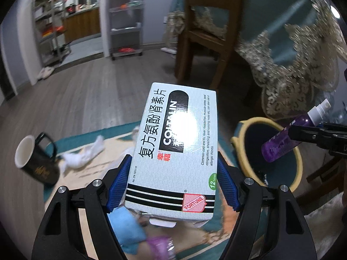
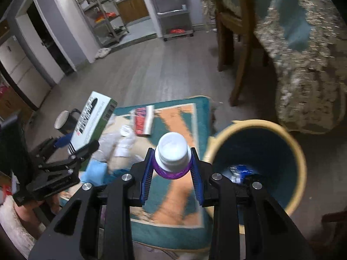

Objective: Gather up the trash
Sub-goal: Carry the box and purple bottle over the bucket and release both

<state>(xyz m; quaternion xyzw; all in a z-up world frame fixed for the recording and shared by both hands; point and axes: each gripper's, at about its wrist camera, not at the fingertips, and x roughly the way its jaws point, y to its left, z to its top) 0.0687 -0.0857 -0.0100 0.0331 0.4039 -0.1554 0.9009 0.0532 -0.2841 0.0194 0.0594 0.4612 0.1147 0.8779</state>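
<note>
- Here, box (image 1: 175, 149) is clamped betw. left gripper (image 1: 173, 184) pads, held above rug (image 2: 184, 112).
- Purple bottle (image 2: 172, 153) is gripped by right gripper (image 2: 172, 173), jaws narrow, beside bin (image 2: 299, 151).

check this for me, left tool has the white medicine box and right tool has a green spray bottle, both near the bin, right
Not quite: the spray bottle in the right tool is purple, as the left wrist view shows. The left tool does hold the medicine box, near the bin.
</note>
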